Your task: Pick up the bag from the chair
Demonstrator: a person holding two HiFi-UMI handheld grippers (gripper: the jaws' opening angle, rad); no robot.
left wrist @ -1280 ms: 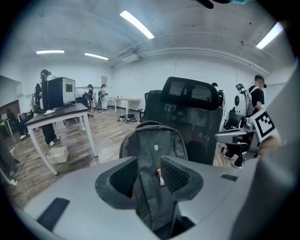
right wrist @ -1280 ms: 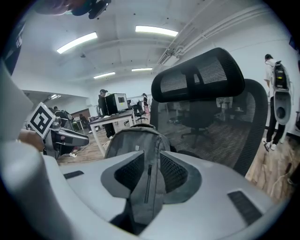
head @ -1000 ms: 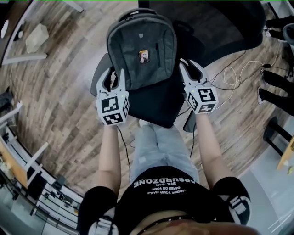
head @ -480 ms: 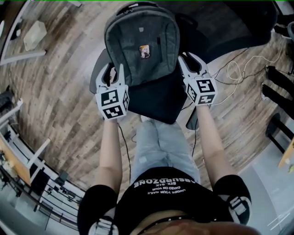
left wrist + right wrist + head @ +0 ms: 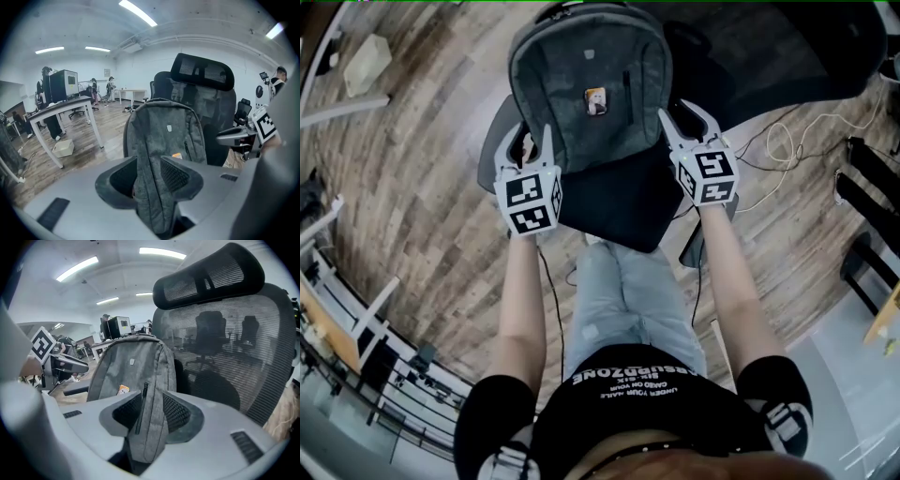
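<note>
The left claw [image 5: 532,141] and right claw [image 5: 682,120] were each pinched shut on a fold of grey cloth low on either side of the bag [image 5: 586,70], which stood upright against the back of the chair [image 5: 614,202]. To lift well, I judged, both should rise level and together so neither thin fold slipped. Whether the bag's bottom rested on the seat or hung clear was hidden in every view.

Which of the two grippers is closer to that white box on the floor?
Left. The left gripper grips the bag at the edge facing the white box; the right gripper grips the opposite edge, with the bag between it and the box.
</note>
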